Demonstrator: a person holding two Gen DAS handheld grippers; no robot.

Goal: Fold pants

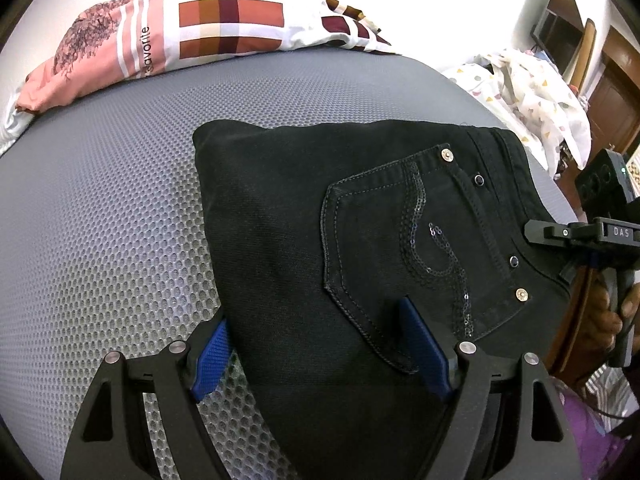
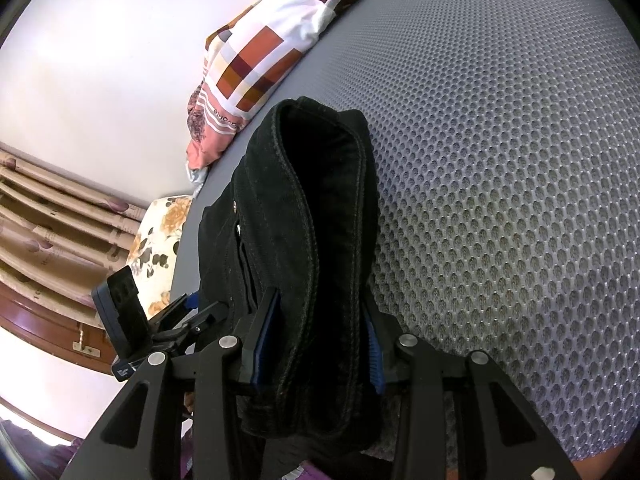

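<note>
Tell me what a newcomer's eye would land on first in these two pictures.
The black pants dominate, folded on the grey mesh mattress, with a sequin-trimmed back pocket facing up in the left view. In the right view, the right tongs clamp a thick folded edge of the pants. A checked pillow lies at the far edge of the mattress.

Black left gripper (image 1: 316,354) frames, blue ribbed pads (image 1: 210,360) (silver pivot screws).

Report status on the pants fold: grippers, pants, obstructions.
Right gripper shut on pants waistband. Left gripper open, straddling pants. Pants folded on mattress. Nothing in the way.
</note>
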